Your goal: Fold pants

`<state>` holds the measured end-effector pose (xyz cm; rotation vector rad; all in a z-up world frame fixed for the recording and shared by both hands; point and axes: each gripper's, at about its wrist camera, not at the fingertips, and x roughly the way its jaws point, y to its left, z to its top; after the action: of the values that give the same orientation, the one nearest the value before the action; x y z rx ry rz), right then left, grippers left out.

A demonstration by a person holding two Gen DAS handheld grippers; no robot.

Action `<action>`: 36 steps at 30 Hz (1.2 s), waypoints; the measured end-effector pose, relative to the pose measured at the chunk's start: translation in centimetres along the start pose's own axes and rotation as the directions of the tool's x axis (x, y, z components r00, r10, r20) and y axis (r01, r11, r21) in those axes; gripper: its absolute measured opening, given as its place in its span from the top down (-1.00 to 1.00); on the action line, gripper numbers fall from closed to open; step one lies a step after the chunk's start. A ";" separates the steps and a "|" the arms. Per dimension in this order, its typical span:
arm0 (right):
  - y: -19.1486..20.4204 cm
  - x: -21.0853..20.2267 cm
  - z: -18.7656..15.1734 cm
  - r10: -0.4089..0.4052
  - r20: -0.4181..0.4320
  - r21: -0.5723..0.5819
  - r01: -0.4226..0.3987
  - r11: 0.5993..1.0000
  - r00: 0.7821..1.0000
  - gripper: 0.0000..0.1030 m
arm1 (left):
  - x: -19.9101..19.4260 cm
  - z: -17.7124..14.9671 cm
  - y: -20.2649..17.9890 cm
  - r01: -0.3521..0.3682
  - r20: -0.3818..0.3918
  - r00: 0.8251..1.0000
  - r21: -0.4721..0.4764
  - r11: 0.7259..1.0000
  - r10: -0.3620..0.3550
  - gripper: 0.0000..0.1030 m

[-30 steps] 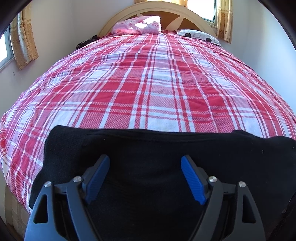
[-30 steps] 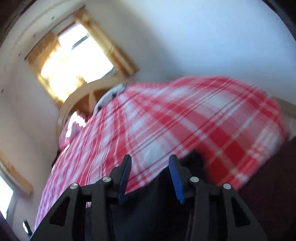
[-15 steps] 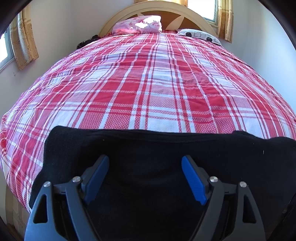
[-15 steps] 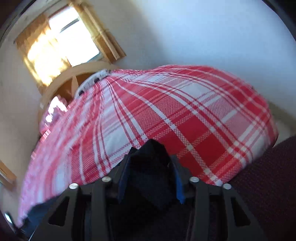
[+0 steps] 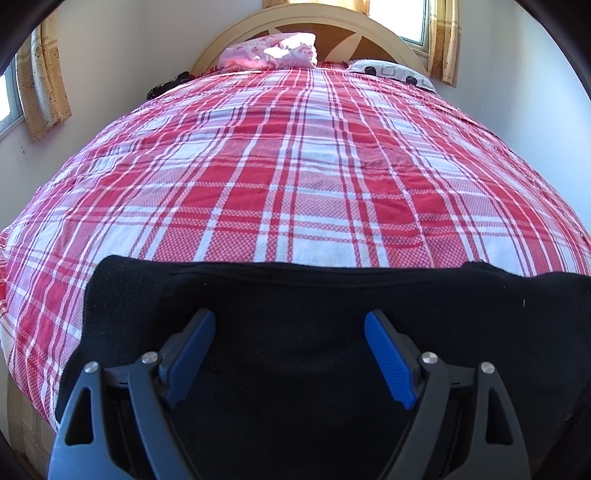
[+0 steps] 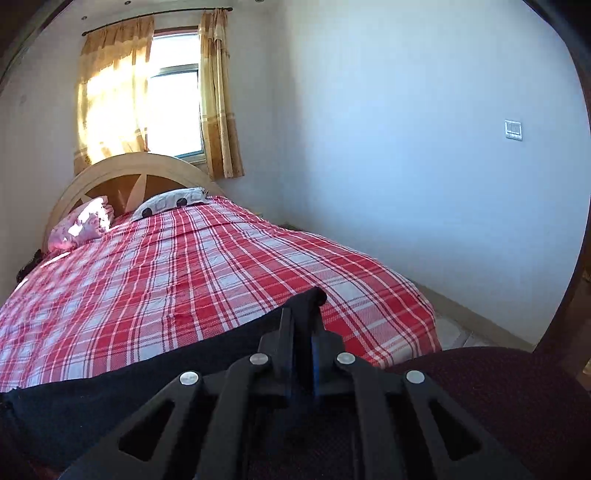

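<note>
Right gripper (image 6: 301, 332), half open a second ago, now clamps my pants (image 6: 147, 387) edge at lower centre; left gripper (image 5: 290, 354) opening, ungripped; fold can start.

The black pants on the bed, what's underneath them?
The black pants lie on a red-and-white plaid bedspread, visible all around their far edge. Whatever lies directly beneath the fabric is covered.

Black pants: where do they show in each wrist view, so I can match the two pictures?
Left wrist: the black pants span the bottom, under the left gripper, whose jaws are opening.
Right wrist: the pants run lower left to centre, pinched by the right gripper.
Shared landmark: the headboard.
</note>
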<state>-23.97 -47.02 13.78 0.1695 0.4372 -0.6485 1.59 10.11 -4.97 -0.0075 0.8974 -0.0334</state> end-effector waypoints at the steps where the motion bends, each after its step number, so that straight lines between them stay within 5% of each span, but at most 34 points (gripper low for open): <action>1: 0.1 1.1 0.2 -0.008 -0.023 -0.011 0.007 1.000 1.000 0.86 | 0.0 0.0 0.0 0.000 0.004 1.000 -0.004 1.000 0.000 -0.68; 10: -2.0 18.5 -4.8 0.080 -0.331 0.201 -0.013 0.980 0.940 0.77 | 0.1 0.2 -0.1 -0.018 0.000 1.000 -0.020 1.000 0.018 -0.69; 13: -3.5 17.9 -4.3 0.089 -0.308 0.292 0.005 0.956 0.947 0.35 | -0.1 0.4 -0.1 -0.021 -0.007 1.000 -0.021 1.000 0.020 -0.68; 17: -5.5 12.8 -2.3 -0.002 -0.158 0.369 0.061 0.928 0.987 0.34 | -0.8 0.7 0.2 -0.002 -0.004 1.000 -0.054 0.999 0.002 -0.68; 20: -3.1 9.8 -1.3 0.020 -0.118 0.280 0.014 0.960 0.993 0.34 | -1.4 0.8 0.5 -0.037 0.034 0.999 -0.042 0.998 0.039 -0.68; 25: 4.2 9.7 -3.7 0.108 -0.214 0.036 -0.103 0.994 0.971 0.34 | -2.3 0.4 1.8 -0.057 0.088 0.994 -0.019 0.998 0.059 -0.68; 30: 2.3 14.1 -8.6 0.084 -0.443 0.189 0.001 0.982 0.893 0.32 | -1.1 -0.5 5.2 -0.123 0.052 0.991 -0.048 0.991 0.125 -0.68; 34: 2.5 12.0 -7.1 0.005 -0.414 0.234 0.101 0.967 0.910 0.31 | -1.8 -0.6 7.2 -0.149 0.093 0.983 -0.072 0.986 0.156 -0.68; 36: 6.4 9.8 -5.3 0.141 -0.326 0.202 -0.077 0.976 0.935 0.30 | -2.4 -0.6 7.7 -0.119 0.120 0.984 -0.103 0.988 0.131 -0.68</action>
<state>-14.87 -45.85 4.74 0.4858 0.6940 -0.5505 -0.17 17.85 -3.64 -0.0421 0.7706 0.1264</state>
